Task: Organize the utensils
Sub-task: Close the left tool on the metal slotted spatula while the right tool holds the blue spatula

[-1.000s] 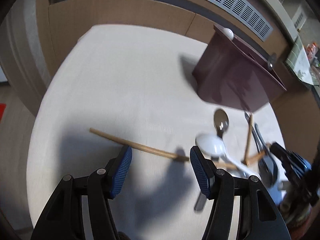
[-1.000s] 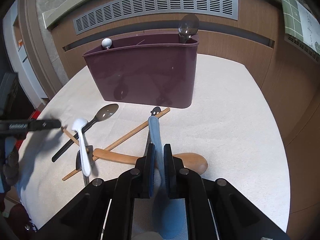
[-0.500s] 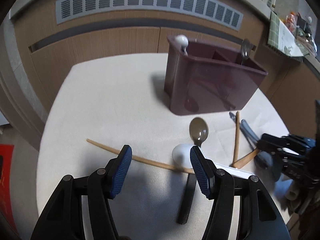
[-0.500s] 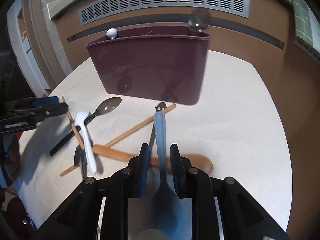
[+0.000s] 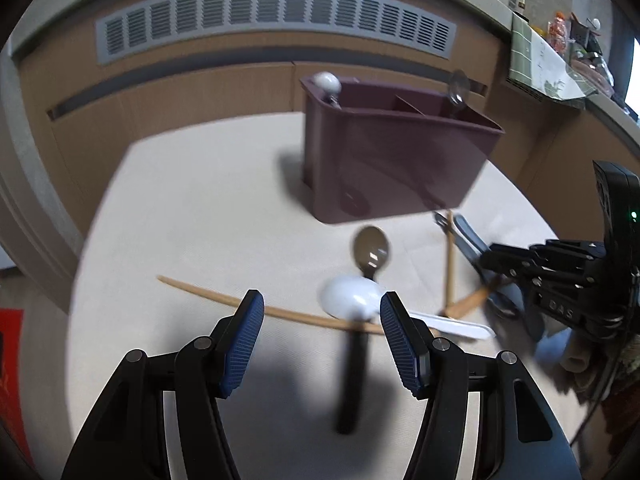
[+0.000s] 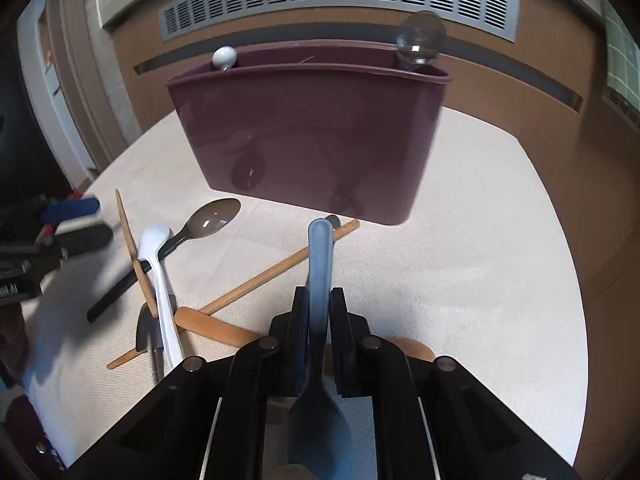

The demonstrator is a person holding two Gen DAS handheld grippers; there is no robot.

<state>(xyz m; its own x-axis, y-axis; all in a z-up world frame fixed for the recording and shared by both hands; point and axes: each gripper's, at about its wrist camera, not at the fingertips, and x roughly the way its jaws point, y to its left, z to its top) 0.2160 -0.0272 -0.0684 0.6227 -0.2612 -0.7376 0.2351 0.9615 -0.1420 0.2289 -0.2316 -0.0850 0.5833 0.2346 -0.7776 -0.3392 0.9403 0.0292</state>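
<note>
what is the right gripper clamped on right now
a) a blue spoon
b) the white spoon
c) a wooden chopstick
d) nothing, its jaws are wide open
a: in the right wrist view the right gripper has just closed on the handle of the blue spoon, its bowl toward the camera.

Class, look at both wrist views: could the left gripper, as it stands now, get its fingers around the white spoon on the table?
Probably yes. The left gripper is open and empty, and the white spoon lies just ahead between its fingers with nothing over its bowl. The handle crosses a wooden chopstick and a dark spoon, which may shift.
</note>
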